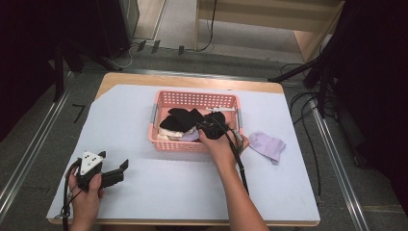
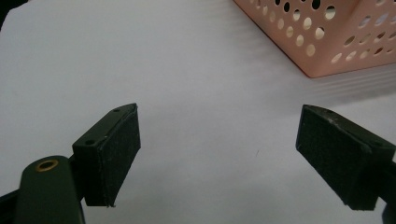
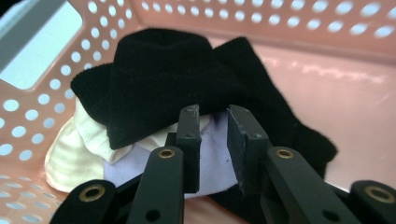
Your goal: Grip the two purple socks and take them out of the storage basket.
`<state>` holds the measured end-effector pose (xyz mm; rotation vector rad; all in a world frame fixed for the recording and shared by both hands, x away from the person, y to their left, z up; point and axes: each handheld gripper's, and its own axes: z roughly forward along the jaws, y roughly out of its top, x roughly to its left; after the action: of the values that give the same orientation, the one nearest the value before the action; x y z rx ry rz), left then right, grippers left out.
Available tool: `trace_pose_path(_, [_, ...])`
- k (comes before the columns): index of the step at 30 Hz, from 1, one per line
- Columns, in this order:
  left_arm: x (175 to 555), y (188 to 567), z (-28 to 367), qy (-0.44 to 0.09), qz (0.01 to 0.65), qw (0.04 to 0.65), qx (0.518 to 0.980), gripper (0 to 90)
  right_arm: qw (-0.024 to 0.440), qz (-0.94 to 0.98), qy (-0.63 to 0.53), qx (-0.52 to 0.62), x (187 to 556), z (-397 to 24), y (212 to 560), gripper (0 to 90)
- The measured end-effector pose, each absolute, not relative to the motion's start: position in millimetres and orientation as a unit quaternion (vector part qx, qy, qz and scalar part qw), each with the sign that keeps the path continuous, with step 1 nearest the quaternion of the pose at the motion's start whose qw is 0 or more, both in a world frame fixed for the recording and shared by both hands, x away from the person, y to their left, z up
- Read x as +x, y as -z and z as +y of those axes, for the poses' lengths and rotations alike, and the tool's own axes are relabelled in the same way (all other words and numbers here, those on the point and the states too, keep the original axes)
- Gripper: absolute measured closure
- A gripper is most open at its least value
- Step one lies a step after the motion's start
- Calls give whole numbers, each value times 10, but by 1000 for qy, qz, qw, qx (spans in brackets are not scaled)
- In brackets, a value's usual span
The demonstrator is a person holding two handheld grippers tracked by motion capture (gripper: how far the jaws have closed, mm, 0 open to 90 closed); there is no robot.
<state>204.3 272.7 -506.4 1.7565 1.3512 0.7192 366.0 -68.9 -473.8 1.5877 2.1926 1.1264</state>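
The right tool [image 3: 212, 140] reached down into the pink basket [image 1: 166, 99] at the middle of the bench [image 1: 125, 120], its jaws drawn close together over a lilac sock [image 3: 212, 161] that lay at the near side of the heap inside. A narrow strip of that lilac fabric showed between the two pads, but whether they actually pinched it could not be told. Above and behind the lilac sock lay a black sock [image 3: 173, 74], bunched and draped over the rest, and to its left a cream sock [image 3: 77, 149] pressed against the perforated wall. In the high view the right hand [image 1: 219, 144] sat over the basket's near right corner, and the right tool's cable trailed back along the forearm. Another lilac sock [image 1: 267, 145] lay flat on the bench just right of the basket, apart from it. The left tool [image 2: 217, 154] rested low at the near left of the bench, well apart from the basket, with its jaws spread wide and nothing but bare white surface between them; a corner of the basket showed at the far right of its view.
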Motion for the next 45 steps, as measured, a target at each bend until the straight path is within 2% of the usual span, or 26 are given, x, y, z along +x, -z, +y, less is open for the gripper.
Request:
trace_pose_path(3, [2043, 5064, 2728, -283, 532, 396, 692, 147, 89, 755, -351, 546, 3699, -639, 4774, 745])
trace_pose_path(10, [2043, 5063, 2727, -284, 532, 394, 693, 147, 34, 751, -331, 570, 3776, -597, 4784, 681])
trace_pose_path(11, [2043, 5064, 2727, -284, 533, 394, 693, 146, 29, 753, -322, 573, 3785, -593, 4783, 688])
trace_pose_path(13, [2043, 5065, 2728, -284, 532, 396, 692, 147, 25, 755, -311, 576, 3791, -570, 4786, 759])
trace_pose_path(15, [2042, 5065, 2728, -284, 533, 396, 692, 146, 34, 761, -306, 571, 3783, -557, 4789, 861])
trace_pose_path(17, [2041, 5064, 2733, -282, 532, 397, 692, 147, 45, 767, -311, 560, 3767, -567, 4778, 899])
trace_pose_path(26, [2050, 5065, 2731, -279, 535, 395, 693, 147, 84, 725, -427, 534, 3620, -839, 4560, 900])
trace_pose_path(33, [2052, 5065, 2729, -280, 535, 393, 694, 147, 150, 682, -508, 504, 3492, -1010, 4393, 900])
trace_pose_path(45, [2054, 5065, 2733, -280, 535, 392, 694, 147, 229, 605, -606, 464, 3330, -1171, 3982, 900])
